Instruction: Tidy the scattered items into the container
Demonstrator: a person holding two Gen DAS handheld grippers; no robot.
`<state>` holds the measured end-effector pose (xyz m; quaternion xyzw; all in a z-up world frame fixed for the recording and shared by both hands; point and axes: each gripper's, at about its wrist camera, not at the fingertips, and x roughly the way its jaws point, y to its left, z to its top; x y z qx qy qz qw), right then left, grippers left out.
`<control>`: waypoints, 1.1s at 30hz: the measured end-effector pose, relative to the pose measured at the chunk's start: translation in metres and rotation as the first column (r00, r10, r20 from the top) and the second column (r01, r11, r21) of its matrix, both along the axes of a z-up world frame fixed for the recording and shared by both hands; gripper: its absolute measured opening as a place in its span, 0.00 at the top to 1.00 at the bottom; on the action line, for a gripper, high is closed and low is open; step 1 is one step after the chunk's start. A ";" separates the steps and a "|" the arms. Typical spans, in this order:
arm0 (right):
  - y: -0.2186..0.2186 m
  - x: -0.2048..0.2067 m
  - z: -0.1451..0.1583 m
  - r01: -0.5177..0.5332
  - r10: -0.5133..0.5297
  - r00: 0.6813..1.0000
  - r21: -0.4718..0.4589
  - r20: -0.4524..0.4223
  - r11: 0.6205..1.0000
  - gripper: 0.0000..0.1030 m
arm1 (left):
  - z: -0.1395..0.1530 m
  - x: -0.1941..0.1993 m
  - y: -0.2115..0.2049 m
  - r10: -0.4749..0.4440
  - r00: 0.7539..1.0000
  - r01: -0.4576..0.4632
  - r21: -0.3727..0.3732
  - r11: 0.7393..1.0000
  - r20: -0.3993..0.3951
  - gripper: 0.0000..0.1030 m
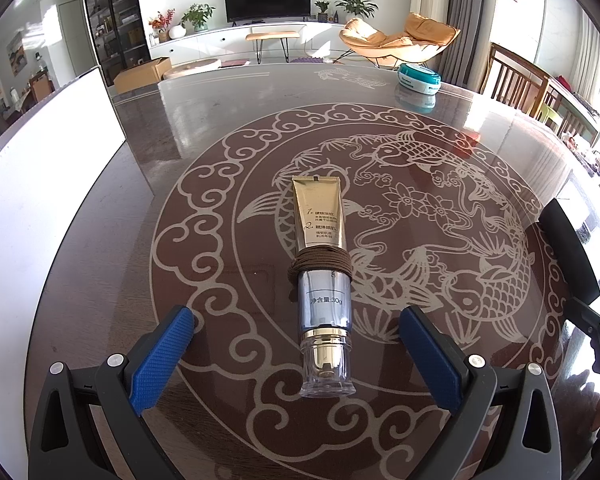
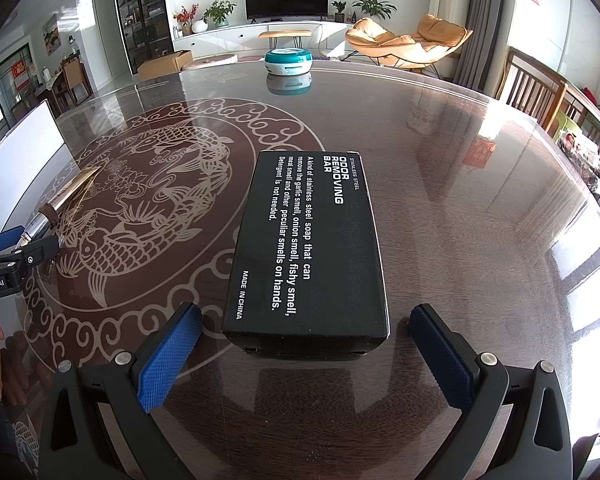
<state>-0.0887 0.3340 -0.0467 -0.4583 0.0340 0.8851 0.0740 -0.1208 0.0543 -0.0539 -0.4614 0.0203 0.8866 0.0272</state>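
Note:
A gold tube with a silver neck and clear cap [image 1: 323, 276] lies on the patterned table, a brown cord wound round its middle. My left gripper [image 1: 298, 322] is open, its blue pads either side of the cap end. A black "Odor Removing Bar" box [image 2: 308, 248] lies flat on the table. My right gripper [image 2: 306, 320] is open, with the box's near end just ahead of its pads. A white container [image 1: 40, 184] stands at the table's left; it also shows in the right wrist view [image 2: 24, 144]. The tube also shows in the right wrist view [image 2: 66, 196].
A teal and white round tub [image 2: 288, 62] sits at the far side of the table [image 2: 460, 208]; it also shows in the left wrist view [image 1: 418, 78]. Wooden chairs [image 2: 540, 92] stand along the right edge. The right gripper's body [image 1: 572, 256] shows at the left view's right side.

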 end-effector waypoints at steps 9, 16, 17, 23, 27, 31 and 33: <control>0.015 -0.011 0.005 -0.010 0.011 0.999 -0.033 0.035 0.999 0.00 | 0.001 -0.001 0.004 -0.059 0.997 0.059 -0.004 0.998 0.049 0.00; 0.009 -0.029 0.011 -0.051 0.053 0.998 -0.059 0.032 0.997 0.42 | 0.010 -0.002 0.013 -0.083 0.997 0.083 0.000 0.997 0.001 0.56; 0.005 -0.028 0.012 -0.058 0.060 0.998 -0.063 0.034 0.996 0.42 | 0.011 0.000 0.015 -0.087 0.996 0.087 -0.001 0.996 0.005 0.73; -0.040 0.019 0.010 -0.134 0.134 0.991 -0.059 0.007 0.989 0.42 | 0.013 0.051 0.016 -0.131 0.991 0.131 0.013 0.991 -0.006 0.78; -0.058 0.057 0.008 -0.134 0.132 0.990 -0.027 -0.047 0.991 0.42 | 0.012 0.087 0.003 -0.108 0.994 0.110 0.055 0.992 -0.034 0.77; -0.053 0.064 0.008 -0.084 0.083 0.995 -0.018 -0.061 0.996 0.22 | 0.011 0.093 -0.002 -0.099 0.994 0.103 0.086 0.991 -0.042 0.48; -0.050 0.064 0.008 -0.067 0.066 0.996 -0.016 -0.062 0.998 0.16 | 0.006 0.088 0.001 -0.073 0.997 0.074 0.042 0.996 -0.013 0.08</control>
